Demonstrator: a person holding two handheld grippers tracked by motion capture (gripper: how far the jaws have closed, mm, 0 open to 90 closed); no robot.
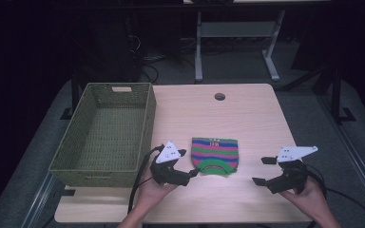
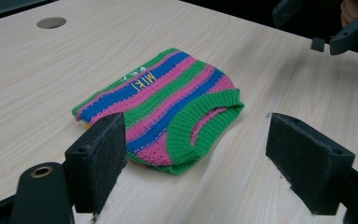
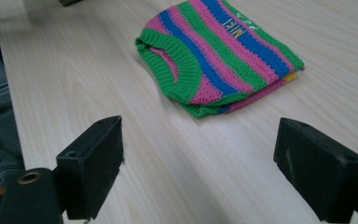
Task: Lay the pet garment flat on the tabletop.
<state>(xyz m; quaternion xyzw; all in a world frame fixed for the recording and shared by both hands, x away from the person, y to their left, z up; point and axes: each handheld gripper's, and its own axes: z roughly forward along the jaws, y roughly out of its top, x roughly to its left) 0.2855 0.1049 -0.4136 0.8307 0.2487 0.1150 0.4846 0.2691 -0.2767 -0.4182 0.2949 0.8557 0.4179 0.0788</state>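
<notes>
A small folded knitted sweater (image 1: 214,154) with green, pink and blue stripes lies flat near the table's middle, its green collar toward the person. Yellow letters run across one blue stripe of the sweater (image 2: 161,105). My left gripper (image 1: 189,162) sits just left of the collar, open, with nothing between its jaws (image 2: 196,163). My right gripper (image 1: 262,171) hovers open over bare table to the right of the sweater (image 3: 219,53), well apart from it (image 3: 198,163).
An empty olive woven basket (image 1: 105,133) stands along the table's left side. A round cable hole (image 1: 219,97) sits near the far edge of the wooden table (image 1: 256,123). Desk legs and cables stand on the floor beyond.
</notes>
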